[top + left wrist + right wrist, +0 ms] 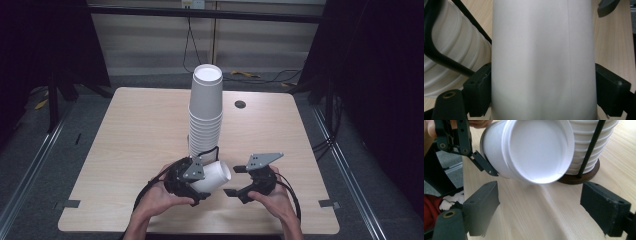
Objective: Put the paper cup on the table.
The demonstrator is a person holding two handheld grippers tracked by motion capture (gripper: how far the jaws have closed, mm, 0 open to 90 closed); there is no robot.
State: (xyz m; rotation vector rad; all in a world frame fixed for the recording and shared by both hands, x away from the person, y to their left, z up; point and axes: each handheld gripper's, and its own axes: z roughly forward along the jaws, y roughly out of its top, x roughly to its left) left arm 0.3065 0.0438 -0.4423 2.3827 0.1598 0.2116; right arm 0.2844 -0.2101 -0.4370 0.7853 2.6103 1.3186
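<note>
The left gripper [192, 176] clamps a white paper cup [214, 176] sideways above the bench [130, 145], beside the cup stack [205, 112] — the right gripper [239, 180], jaws spread, should close squarely on its base — gently.

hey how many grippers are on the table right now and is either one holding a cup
2. The left gripper is at the near edge, shut on a white paper cup lying sideways. The right gripper is beside it, open, holding nothing.
</note>
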